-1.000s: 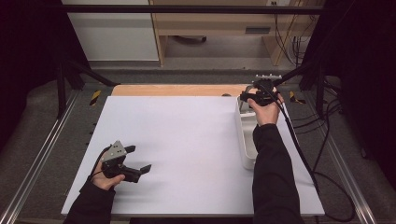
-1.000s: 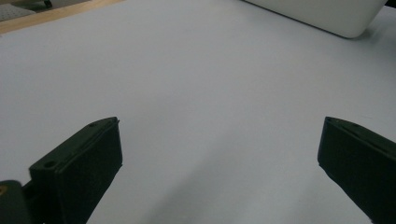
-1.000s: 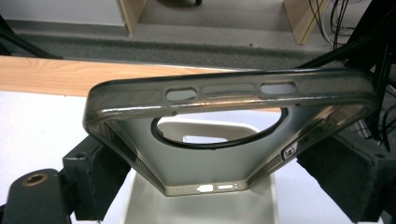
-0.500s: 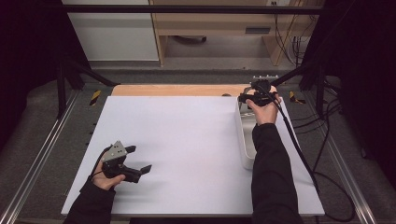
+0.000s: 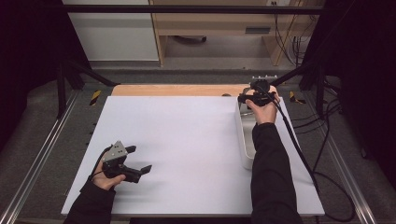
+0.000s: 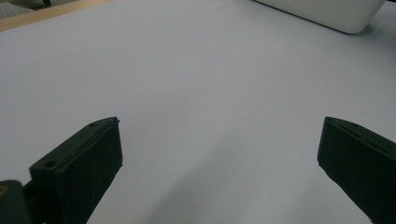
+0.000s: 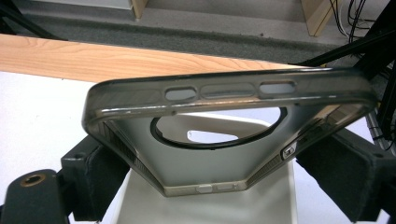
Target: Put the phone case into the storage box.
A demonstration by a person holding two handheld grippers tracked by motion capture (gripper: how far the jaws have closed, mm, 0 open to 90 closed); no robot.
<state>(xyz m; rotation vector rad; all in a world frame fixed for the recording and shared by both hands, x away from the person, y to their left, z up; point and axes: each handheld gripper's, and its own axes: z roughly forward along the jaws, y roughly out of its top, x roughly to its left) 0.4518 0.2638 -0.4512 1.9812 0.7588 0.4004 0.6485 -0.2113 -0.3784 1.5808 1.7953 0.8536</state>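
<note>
A translucent grey phone case lies flat between the jaws of my right gripper, which is shut on its two long sides. Its camera cut-out and button holes face me. In the high view that gripper holds the case above the far end of a white bin at the table's right side. The bin's inside shows below the case. My left gripper rests at the near left of the white table top. It is open, with nothing between its jaws.
A wooden strip runs along the table's far edge, with grey floor and a cabinet beyond. Metal rails flank the table. A cable trails from the right gripper along the right side. The bin's corner lies far ahead of the left gripper.
The right hand with the case has shifted very slightly to the left. The left gripper has stayed where it was.
</note>
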